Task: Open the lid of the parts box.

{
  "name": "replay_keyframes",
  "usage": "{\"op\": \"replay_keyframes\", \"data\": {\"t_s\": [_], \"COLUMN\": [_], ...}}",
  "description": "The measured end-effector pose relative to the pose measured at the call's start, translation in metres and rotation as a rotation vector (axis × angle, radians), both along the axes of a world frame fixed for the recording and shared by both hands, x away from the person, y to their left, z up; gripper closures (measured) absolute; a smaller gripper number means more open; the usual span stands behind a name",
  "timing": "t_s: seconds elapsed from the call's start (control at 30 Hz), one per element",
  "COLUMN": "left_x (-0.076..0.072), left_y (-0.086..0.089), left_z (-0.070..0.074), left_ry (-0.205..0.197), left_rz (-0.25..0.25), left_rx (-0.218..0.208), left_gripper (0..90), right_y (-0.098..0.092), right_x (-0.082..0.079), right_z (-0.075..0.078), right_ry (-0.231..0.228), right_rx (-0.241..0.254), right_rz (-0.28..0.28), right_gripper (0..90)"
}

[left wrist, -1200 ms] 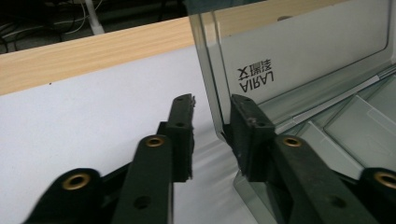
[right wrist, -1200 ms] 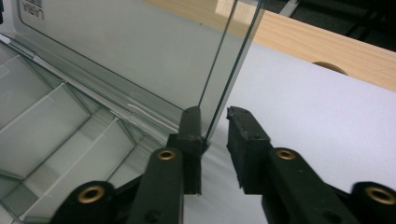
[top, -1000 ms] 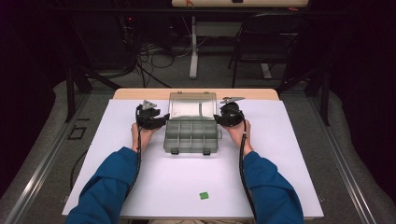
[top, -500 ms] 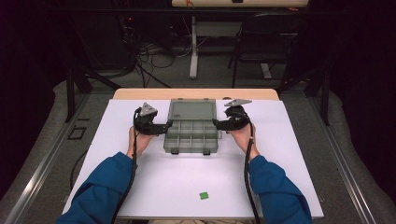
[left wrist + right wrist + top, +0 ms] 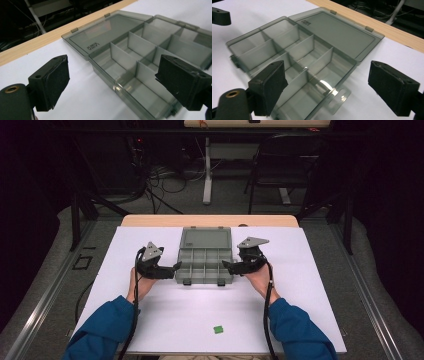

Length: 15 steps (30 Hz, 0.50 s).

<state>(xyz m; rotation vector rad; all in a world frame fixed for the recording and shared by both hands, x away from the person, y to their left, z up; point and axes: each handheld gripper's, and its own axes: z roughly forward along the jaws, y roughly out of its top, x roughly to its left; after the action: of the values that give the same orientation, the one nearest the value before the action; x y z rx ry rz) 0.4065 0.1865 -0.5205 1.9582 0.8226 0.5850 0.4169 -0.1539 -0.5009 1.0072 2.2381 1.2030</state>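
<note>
Organizer box (image 5: 205, 261) lies flat, lid open toward far edge.

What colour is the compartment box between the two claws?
Translucent smoky grey compartment box, clearest in the right gripper view.

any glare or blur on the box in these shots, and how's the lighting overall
High view: the white table is evenly lit, the room behind is dark, and soft shadows lie under the box. Right gripper view: a bright glare spot sits on the box's near wall. Left gripper view: the near jaws look slightly soft, the box sharp.
</note>
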Motion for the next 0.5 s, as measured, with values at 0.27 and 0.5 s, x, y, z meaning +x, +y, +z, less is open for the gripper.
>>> {"op": "replay_keyframes", "data": {"t_s": [0.27, 0.5], "left_x": [-0.023, -0.035], "left_y": [0.002, 0.006], "left_z": [-0.004, -0.015], "left_ry": [-0.024, -0.01], "left_rz": [-0.011, -0.006], "left_rx": [0.017, 0.023], "left_gripper": [7.2, 3.9], "right_y": [-0.004, -0.012], "right_x": [-0.024, -0.043], "right_z": [-0.007, -0.013], "right_ry": [-0.016, -0.031], "right_rx": [-0.001, 0.01], "right_rz": [0.023, 0.025], "right_gripper": [10.7, 8.7]}}
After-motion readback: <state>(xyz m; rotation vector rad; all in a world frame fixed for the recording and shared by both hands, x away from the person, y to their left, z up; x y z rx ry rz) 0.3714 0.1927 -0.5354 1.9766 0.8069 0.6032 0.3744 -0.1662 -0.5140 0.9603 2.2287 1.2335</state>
